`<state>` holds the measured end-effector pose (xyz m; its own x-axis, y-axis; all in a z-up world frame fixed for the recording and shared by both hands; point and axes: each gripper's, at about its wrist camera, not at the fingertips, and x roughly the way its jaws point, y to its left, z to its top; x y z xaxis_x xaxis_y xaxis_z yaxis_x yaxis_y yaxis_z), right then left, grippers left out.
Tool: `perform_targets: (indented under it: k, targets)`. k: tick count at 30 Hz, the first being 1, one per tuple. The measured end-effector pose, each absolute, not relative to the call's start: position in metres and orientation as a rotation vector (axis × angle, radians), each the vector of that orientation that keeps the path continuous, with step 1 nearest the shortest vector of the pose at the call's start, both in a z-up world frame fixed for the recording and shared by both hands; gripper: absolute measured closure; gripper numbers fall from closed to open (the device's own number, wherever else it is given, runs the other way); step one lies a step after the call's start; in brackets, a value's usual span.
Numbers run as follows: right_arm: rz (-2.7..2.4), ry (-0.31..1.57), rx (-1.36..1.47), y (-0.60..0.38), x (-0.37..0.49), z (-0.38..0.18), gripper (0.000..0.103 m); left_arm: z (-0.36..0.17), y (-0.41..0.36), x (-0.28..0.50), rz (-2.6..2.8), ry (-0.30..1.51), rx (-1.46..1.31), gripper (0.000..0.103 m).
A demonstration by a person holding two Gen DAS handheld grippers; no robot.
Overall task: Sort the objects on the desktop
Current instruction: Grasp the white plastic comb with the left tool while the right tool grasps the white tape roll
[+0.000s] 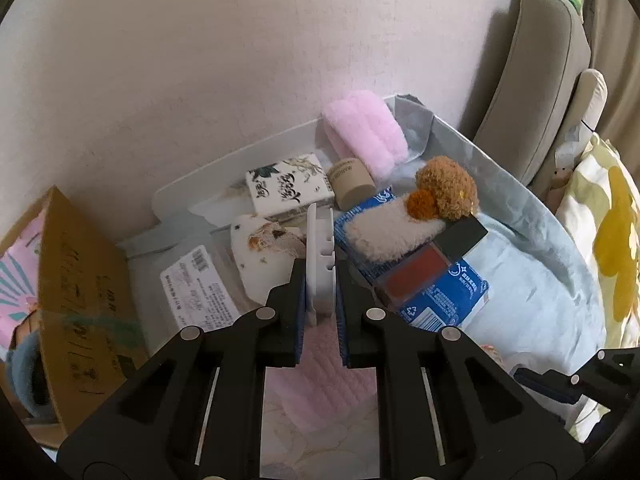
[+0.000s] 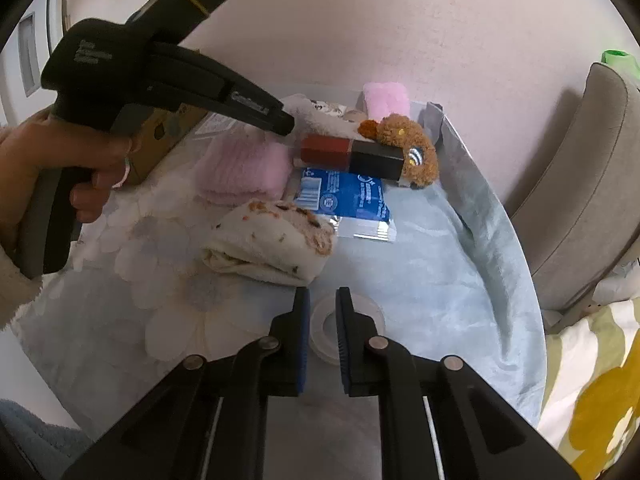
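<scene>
Left tongs (image 1: 321,280) are clamping a white notched clip (image 1: 319,256); right tongs (image 2: 322,300) are pinching a clear tape roll's (image 2: 352,330) rim. Lifting straight avoids snagging the blanket (image 2: 432,264).

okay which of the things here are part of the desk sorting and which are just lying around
Part of the job:
white plastic piece, in the left gripper
clear tape roll, in the right gripper
red and black box
blue packet

Just lying about:
chair
cardboard box
</scene>
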<state>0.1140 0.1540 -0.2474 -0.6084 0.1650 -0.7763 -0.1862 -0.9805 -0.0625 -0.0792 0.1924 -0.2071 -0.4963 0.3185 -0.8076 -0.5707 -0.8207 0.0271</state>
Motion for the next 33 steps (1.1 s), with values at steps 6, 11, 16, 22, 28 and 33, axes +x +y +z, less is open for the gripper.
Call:
perform_targets:
  k: [6, 11, 16, 22, 28, 33]
  targets:
    - [2.655, 0.03, -1.266, 0.155, 0.119, -0.244, 0.093, -0.19, 0.19, -0.072, 2.303, 0.403, -1.136, 0.092]
    - [2.587, -0.013, -1.272, 0.153, 0.124, -0.247, 0.08, -0.185, 0.189, -0.065, 2.306, 0.398, -1.135, 0.092]
    - [2.641, 0.087, -1.263, 0.16, 0.131, -0.249, 0.051, -0.178, 0.186, -0.059, 2.309, 0.395, -1.141, 0.092]
    - [2.589, 0.135, -1.3, 0.165, 0.126, -0.263, 0.051, -0.177, 0.174, -0.055, 2.31, 0.398, -1.145, 0.092]
    - [2.595, 0.128, -1.255, 0.173, 0.127, -0.262, 0.064, -0.183, 0.171, -0.064, 2.309, 0.379, -1.156, 0.092]
    - [2.598, 0.129, -1.239, 0.175, 0.128, -0.248, 0.064, -0.174, 0.164, -0.064, 2.315, 0.361, -1.155, 0.092]
